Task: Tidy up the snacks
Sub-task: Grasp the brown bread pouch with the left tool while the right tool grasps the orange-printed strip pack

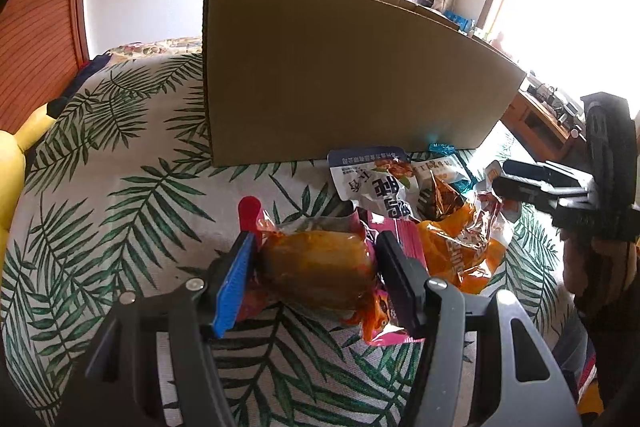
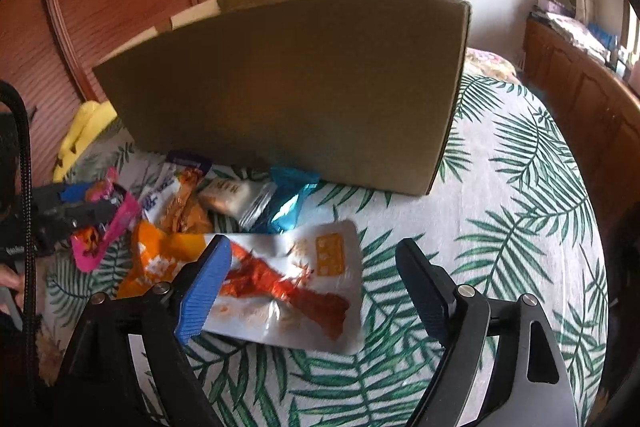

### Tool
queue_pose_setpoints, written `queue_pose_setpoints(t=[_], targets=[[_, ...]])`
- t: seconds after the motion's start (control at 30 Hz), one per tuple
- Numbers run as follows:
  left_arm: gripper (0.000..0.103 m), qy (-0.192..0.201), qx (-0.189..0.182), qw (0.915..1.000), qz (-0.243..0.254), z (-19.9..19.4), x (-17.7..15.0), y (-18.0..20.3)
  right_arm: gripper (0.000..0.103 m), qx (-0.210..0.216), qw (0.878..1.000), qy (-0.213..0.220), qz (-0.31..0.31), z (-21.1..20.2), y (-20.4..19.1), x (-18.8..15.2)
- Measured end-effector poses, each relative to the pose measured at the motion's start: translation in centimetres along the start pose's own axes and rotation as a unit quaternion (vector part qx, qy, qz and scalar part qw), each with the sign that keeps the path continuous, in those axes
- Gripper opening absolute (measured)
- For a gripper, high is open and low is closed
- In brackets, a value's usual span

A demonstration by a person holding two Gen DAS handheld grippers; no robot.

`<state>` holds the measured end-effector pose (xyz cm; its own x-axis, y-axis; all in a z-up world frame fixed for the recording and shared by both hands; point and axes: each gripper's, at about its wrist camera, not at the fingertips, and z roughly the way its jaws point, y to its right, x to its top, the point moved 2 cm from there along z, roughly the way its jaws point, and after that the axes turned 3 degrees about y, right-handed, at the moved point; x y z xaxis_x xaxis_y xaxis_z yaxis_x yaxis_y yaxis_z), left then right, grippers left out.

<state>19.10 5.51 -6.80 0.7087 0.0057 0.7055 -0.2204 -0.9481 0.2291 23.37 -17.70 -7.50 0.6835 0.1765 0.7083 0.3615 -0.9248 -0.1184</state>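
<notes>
On the leaf-print bed (image 1: 120, 187) before the cardboard box (image 1: 340, 75), the left hand-held gripper (image 1: 316, 275) is pinching a pink-wrapped snack (image 1: 316, 267) while the right hand-held gripper (image 2: 316, 291) is hanging spread over a flat lobster-print packet (image 2: 288, 287), probably needing to close next.

Six snack packets (image 2: 280, 283), one cardboard box (image 2: 288, 87)

- Cardboard box (image 2: 288, 87) upright on the bed (image 2: 520, 227), at the far side.
- Heap of snack packets (image 2: 224, 199) just before the box, on its near side.
- Sealed pouch (image 2: 288, 287) nearest in the heap, right of the rest, flat on the bed.
- Wrapped snack (image 1: 320, 267) left of the heap, between the left gripper (image 1: 320, 279) pads.
- Plush toy (image 2: 86, 131) far left, beside the box.
</notes>
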Motion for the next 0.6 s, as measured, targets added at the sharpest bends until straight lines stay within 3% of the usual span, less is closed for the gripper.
queue_pose_setpoints(t=[0.2, 0.37, 0.6], targets=[[0.061, -0.001, 0.002, 1.0, 0.003, 0.1, -0.1, 0.2, 0.074, 0.019, 1.0, -0.022, 0.001, 0.4, 1.1, 0.9], [0.061, -0.001, 0.001, 1.0, 0.004, 0.2, 0.0, 0.2, 0.052, 0.054, 0.997, -0.057, 0.01, 1.6, 1.7, 1.2], [0.061, -0.002, 0.001, 1.0, 0.005, 0.3, -0.1, 0.3, 0.039, 0.083, 0.993, -0.079, 0.007, 1.6, 1.7, 1.1]])
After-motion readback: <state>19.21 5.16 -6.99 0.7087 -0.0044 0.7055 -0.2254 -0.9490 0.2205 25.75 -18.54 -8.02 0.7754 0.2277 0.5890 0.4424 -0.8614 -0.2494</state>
